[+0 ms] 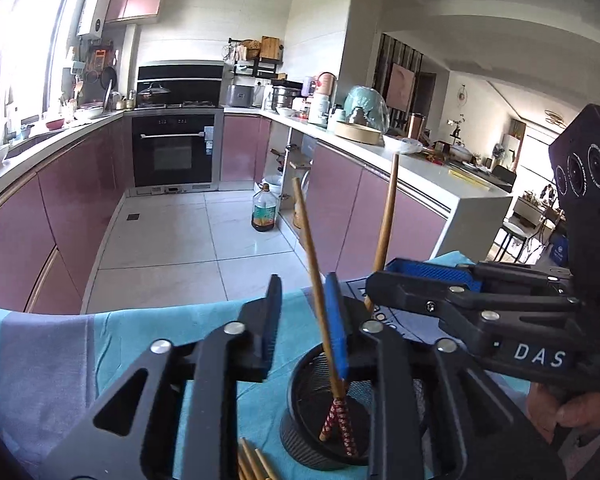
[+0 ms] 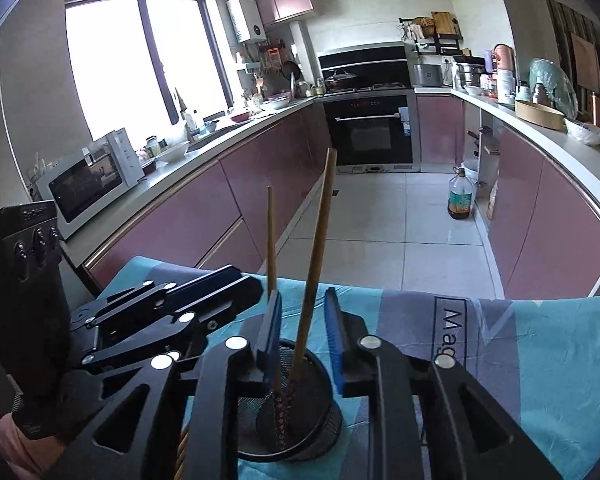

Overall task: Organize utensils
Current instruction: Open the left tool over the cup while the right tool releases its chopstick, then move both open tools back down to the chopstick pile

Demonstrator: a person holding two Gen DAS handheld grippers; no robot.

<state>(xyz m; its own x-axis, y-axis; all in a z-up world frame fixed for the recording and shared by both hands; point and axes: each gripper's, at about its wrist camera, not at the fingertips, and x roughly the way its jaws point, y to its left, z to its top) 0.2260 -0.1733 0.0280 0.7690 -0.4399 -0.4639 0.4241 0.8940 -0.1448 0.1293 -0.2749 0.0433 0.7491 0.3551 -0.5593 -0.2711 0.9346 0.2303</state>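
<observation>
A black mesh cup stands on a blue and grey cloth. Two wooden chopsticks with red patterned ends stand in it, leaning apart. My left gripper is over the cup, open. One chopstick rises between its fingers, close against the right blue pad, with a gap on the other side. My right gripper is open too. The other chopstick stands free between its pads. Each view shows the other gripper beside the cup: the right gripper and the left gripper.
Several loose chopsticks lie on the cloth beside the cup, at the near edge. Beyond the table's far edge is a tiled kitchen floor with an oil bottle, pink cabinets and worktops on both sides.
</observation>
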